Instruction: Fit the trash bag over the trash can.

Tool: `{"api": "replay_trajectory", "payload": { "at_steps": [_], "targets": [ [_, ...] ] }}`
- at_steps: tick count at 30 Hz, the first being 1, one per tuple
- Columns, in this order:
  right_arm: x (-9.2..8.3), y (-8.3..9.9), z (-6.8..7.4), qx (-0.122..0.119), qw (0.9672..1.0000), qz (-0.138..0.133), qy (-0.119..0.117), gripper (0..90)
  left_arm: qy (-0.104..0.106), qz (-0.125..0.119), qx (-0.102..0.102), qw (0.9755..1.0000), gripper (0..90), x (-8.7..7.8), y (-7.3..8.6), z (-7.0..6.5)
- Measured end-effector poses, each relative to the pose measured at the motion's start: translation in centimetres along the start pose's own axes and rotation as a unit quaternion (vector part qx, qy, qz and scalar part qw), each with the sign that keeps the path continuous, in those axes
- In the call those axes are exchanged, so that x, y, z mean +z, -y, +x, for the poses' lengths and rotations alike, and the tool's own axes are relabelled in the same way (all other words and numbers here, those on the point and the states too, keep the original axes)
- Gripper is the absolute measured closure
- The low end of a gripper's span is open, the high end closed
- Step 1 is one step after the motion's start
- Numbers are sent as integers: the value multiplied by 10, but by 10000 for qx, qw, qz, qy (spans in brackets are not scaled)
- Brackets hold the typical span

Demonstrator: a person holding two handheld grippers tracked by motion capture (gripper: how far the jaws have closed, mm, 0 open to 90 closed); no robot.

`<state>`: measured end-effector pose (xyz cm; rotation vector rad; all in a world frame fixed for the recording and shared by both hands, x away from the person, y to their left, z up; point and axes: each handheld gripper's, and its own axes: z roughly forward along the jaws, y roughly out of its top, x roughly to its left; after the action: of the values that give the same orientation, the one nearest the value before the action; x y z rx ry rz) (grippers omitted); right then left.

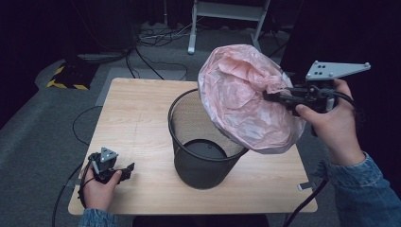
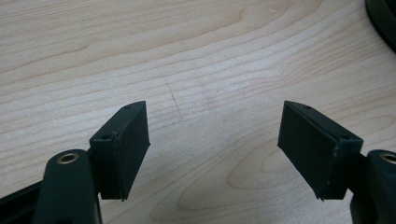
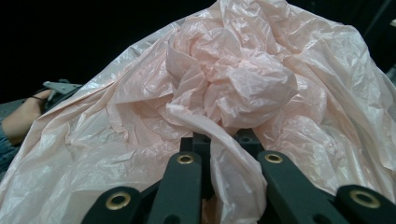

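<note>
My right claw is clamped on a fold of the pink plastic bag, with the film bunched between its black jaws; in the right gripper view the bag billows up ahead of my right claw, crumpled at its middle. I hold it up above the table's right half, its puffed body hanging over the far right part of the black mesh bin's rim. The bin stands upright on the wooden table, about midway between the left and right edges and toward the near edge. My left claw rests at the near left corner of the table, well apart from the bin, and its jaws stand wide with nothing between them; in the left gripper view my left claw has bare wood under it.
</note>
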<state>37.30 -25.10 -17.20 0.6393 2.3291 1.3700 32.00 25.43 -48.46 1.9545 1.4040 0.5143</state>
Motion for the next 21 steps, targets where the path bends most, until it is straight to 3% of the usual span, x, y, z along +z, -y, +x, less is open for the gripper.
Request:
{"api": "replay_trajectory", "payload": {
  "at_steps": [13,21],
  "targets": [
    [46,-10,36,-148,9974,88,-703,845,-3,-6,12,10000,247,0,0,1],
    [72,-6,50,-109,9930,458,-1079,837,10,-12,53,10000,247,-1,-1,1]
  ]
}}
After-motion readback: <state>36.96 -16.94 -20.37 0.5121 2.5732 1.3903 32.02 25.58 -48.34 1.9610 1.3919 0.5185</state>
